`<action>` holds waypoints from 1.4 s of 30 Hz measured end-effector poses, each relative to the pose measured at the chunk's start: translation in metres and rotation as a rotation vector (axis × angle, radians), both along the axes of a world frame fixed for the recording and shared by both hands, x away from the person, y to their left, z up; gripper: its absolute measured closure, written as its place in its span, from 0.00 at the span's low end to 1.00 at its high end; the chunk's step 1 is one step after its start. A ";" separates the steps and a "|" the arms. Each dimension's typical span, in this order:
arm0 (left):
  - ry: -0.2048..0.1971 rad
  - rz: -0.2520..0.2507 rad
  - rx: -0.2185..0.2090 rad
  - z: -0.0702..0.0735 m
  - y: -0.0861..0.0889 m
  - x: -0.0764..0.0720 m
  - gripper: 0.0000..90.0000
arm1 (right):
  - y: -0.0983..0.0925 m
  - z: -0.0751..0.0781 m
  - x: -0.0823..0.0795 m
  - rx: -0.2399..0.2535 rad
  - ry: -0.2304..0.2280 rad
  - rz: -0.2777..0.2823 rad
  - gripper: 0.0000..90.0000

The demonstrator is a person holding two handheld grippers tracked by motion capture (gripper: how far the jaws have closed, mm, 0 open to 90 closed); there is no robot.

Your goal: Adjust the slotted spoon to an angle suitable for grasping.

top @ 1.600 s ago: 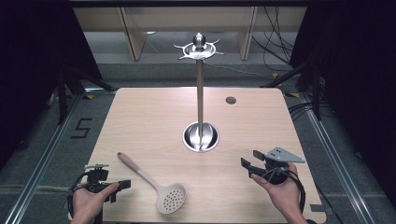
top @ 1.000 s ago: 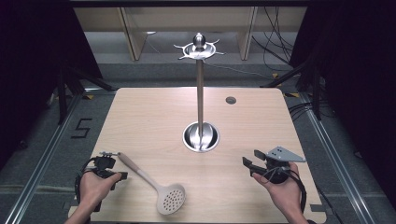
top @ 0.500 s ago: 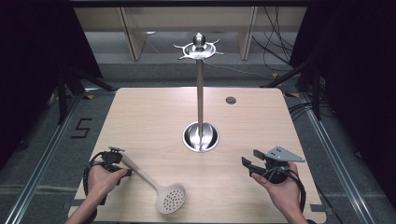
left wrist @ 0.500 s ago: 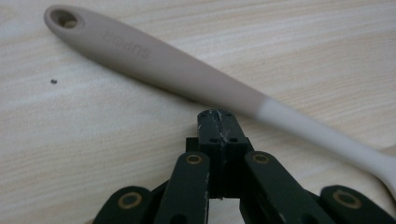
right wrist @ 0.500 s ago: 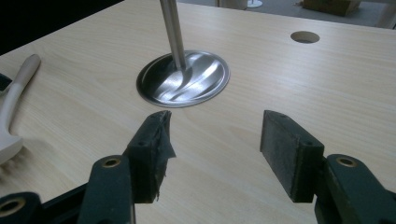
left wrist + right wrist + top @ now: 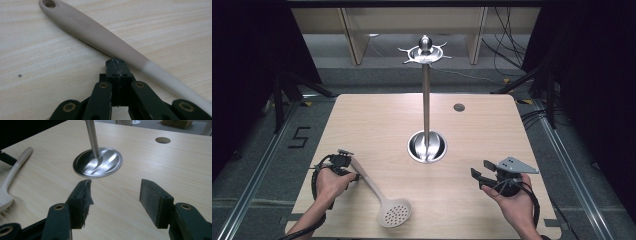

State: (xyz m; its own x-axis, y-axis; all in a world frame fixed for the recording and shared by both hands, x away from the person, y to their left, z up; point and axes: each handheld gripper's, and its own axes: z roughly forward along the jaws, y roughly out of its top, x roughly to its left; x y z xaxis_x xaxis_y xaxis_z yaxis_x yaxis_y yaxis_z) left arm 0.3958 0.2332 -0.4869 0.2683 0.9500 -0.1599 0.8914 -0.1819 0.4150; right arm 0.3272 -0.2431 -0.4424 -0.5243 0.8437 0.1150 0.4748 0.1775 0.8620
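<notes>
Since the earlier frames the left gripper [image 6: 354, 175] has travelled from the table's near-left edge up to the handle of the beige slotted spoon [image 6: 382, 197], and in the left gripper view its jaws sit pressed together with nothing between them, their tips just beside the handle. That spoon lies flat on the light wooden table [image 6: 492, 130], handle up-left, perforated bowl toward the near edge. Centre stands the steel utensil stand [image 6: 426, 100]; at right, the right gripper [image 6: 476, 175] hovers, jaws wide and empty.
</notes>
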 end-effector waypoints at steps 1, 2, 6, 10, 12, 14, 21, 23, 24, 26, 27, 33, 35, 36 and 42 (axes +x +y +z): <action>-0.002 -0.002 -0.003 0.000 -0.001 0.002 0.99 | 0.000 -0.001 0.000 0.003 -0.007 -0.002 0.48; 0.000 0.001 0.001 0.000 -0.003 0.003 0.99 | 0.000 -0.001 0.001 0.002 -0.012 0.003 0.48; -0.001 -0.001 -0.003 0.000 -0.006 0.006 0.99 | 0.001 -0.001 0.000 0.036 0.002 -0.006 0.48; 0.006 -0.003 0.001 0.001 -0.007 0.010 0.96 | 0.000 -0.001 0.002 0.013 -0.020 0.013 0.47; 0.007 0.002 -0.006 0.002 -0.005 0.013 0.93 | 0.000 -0.001 0.001 0.021 -0.015 0.012 0.47; 0.006 0.028 -0.036 0.006 0.000 0.017 0.85 | -0.001 -0.001 0.002 0.010 -0.027 0.019 0.47; 0.040 0.135 -0.054 0.012 -0.007 0.029 0.60 | 0.000 0.000 0.001 0.012 -0.008 0.015 0.47; 0.044 0.149 -0.054 0.012 -0.010 0.030 0.57 | 0.000 0.000 0.001 0.011 -0.009 0.014 0.47; 0.052 0.151 -0.046 0.014 -0.014 0.032 0.57 | 0.000 0.000 0.001 0.011 -0.007 0.010 0.47; 0.060 0.148 -0.023 0.015 -0.017 0.033 0.56 | -0.001 -0.001 0.001 -0.008 -0.026 0.003 0.47; 0.073 0.157 -0.025 0.014 -0.018 0.033 0.54 | -0.001 -0.001 0.001 -0.008 -0.021 0.004 0.47; 0.097 0.155 -0.003 0.009 -0.021 0.035 0.51 | -0.001 -0.001 0.001 -0.008 -0.008 0.011 0.46; 0.116 0.166 -0.005 0.007 -0.024 0.036 0.50 | -0.001 -0.002 0.002 -0.010 -0.008 0.012 0.46; 0.122 0.170 -0.007 0.005 -0.026 0.036 0.50 | 0.000 -0.002 0.002 -0.007 -0.002 0.012 0.46; 0.143 0.143 0.029 0.004 -0.034 0.038 0.52 | 0.000 -0.003 0.002 -0.016 0.002 0.007 0.46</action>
State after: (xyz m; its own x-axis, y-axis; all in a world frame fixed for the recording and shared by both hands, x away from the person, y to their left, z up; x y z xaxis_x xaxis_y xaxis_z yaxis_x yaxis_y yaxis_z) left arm 0.4341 0.1993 -0.4831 0.1073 0.9814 -0.1589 0.9584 -0.0596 0.2793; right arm 0.3289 -0.2433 -0.4451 -0.5298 0.8419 0.1025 0.4755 0.1948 0.8579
